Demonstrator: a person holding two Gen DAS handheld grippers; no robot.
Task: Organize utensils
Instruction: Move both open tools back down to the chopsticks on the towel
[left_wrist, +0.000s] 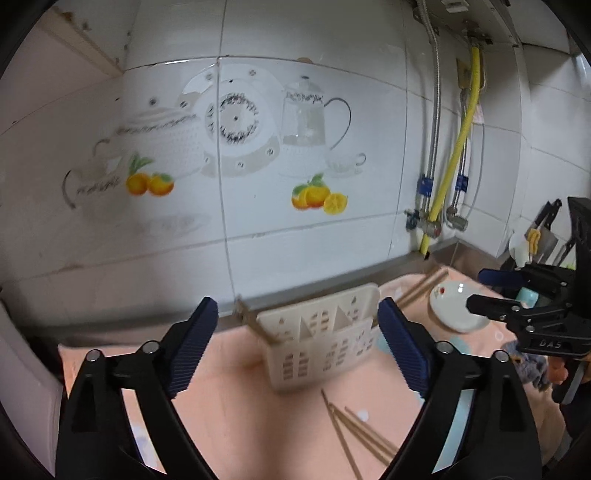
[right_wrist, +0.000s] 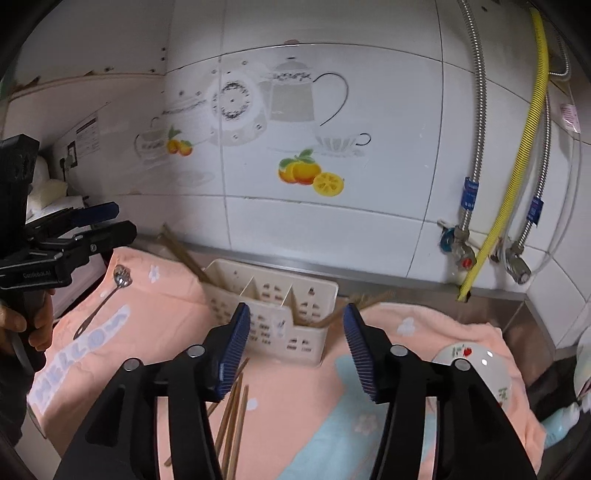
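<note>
A cream utensil holder (left_wrist: 321, 339) with slotted compartments stands on the peach towel (left_wrist: 236, 391) by the wall; it also shows in the right wrist view (right_wrist: 273, 310). Chopsticks lean out of its left end (right_wrist: 181, 254) and its right end (right_wrist: 347, 306). Several loose chopsticks (left_wrist: 354, 432) lie on the towel in front of it, also seen in the right wrist view (right_wrist: 232, 421). A metal spoon (right_wrist: 103, 299) lies at the left. My left gripper (left_wrist: 295, 347) is open and empty before the holder. My right gripper (right_wrist: 295, 343) is open and empty.
A small white floral dish (left_wrist: 456, 304) sits right of the holder, also in the right wrist view (right_wrist: 480, 373). Pipes and a yellow hose (right_wrist: 517, 155) run down the tiled wall. Knives (left_wrist: 546, 229) stand at the far right. A steel counter ledge (right_wrist: 406, 284) runs behind the towel.
</note>
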